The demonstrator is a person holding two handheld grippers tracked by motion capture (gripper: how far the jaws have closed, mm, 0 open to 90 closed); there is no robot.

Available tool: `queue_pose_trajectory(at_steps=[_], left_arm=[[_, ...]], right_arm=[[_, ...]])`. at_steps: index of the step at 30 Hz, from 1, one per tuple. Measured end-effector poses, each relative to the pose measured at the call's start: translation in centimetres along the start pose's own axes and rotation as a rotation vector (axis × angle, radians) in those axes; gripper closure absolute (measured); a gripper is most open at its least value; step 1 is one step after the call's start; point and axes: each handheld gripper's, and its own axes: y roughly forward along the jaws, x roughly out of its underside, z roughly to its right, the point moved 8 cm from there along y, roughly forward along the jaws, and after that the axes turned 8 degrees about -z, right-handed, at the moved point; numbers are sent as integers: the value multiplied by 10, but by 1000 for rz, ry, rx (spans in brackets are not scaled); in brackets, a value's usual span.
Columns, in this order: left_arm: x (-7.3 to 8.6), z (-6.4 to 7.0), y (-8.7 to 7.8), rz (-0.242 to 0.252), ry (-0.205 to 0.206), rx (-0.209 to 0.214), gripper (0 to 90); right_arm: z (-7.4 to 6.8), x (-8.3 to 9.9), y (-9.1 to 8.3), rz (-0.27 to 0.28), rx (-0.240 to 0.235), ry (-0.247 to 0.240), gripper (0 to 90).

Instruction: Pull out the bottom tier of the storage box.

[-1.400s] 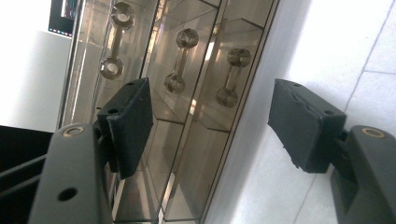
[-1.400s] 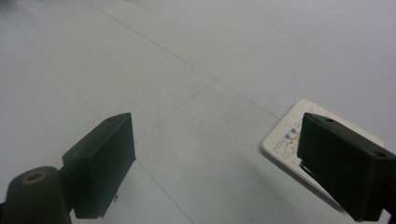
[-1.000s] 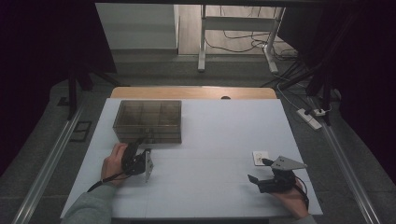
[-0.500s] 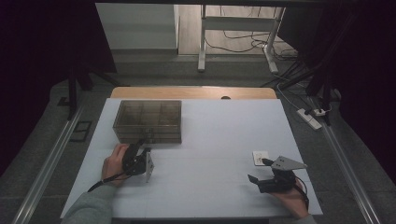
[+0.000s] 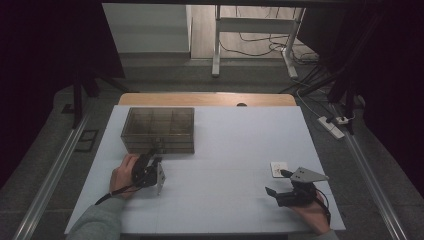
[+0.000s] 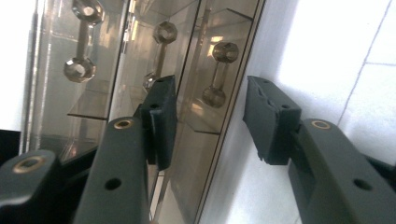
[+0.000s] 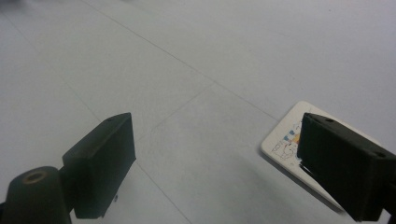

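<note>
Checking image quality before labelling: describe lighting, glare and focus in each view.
High view: dim, dark surroundings, white table evenly lit. Left gripper view: glare on the table, reflections in the clear drawer box, near tongs soft. Right gripper view: even light, card sharp.

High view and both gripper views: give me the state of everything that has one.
Drawer box: drawers look shut, knobs facing the left gripper.
Left gripper: jaws open, right in front of the box, gripping nothing.
Right gripper: jaws open, empty, low over the table.
Card: lying flat on the table, partly under one right jaw.
</note>
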Motion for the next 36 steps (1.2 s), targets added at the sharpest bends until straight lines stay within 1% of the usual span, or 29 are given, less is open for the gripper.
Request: queue_pose_trajectory(at_steps=[8,16,27,30,36], left_arm=[[0,0,2,-9,11,-8,575],[2,0,3,-24,10,-16,606],[3,0,4,-32,18,-21,643],[2,0,6,-26,16,-27,658],[1,1,7,-26,34,-19,696]], right_arm=[[0,0,0,-1,0,-3,113],[0,0,0,-1,0,-3,113],[0,0,0,-1,1,-3,114],[0,0,0,-1,0,-3,114],[0,0,0,0,5,-3,114]])
